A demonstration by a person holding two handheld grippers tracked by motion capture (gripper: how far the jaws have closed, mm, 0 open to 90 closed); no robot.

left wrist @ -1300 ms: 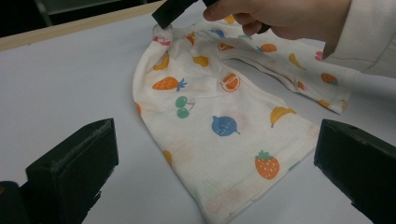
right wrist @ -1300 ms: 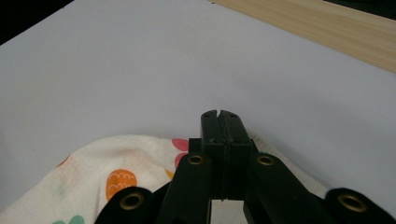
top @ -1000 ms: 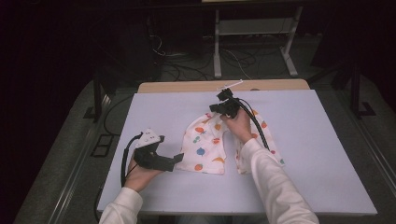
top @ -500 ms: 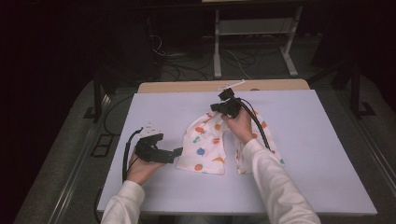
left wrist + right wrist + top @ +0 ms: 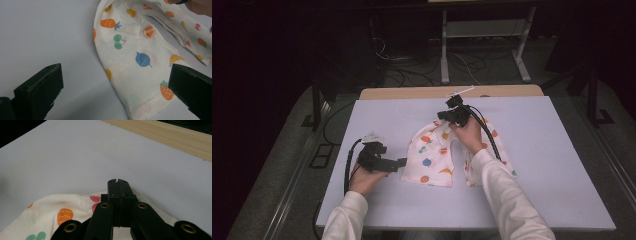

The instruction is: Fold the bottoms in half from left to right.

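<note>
White tabletop (image 5: 562, 175) bears the fruit-print garment (image 5: 432, 160); left gripper (image 5: 399, 163) gapes beside its near-left hem, right gripper (image 5: 443, 116) pinches its far edge.

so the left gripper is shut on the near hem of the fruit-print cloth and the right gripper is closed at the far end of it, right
Not quite. The left gripper is open: the left gripper view shows its jaws standing wide apart, with the fruit-print cloth lying on the table between them, ungripped. The right gripper is closed at the cloth's far end, as you said.

Dim room, dark beyond the table (image 5: 562, 150). Pale lavender top with a wooden strip (image 5: 412, 93) along the far edge, grey floor (image 5: 277, 165) around it. Behind, a white-legged stand (image 5: 484, 30) and tangled cables (image 5: 412, 70).
</note>
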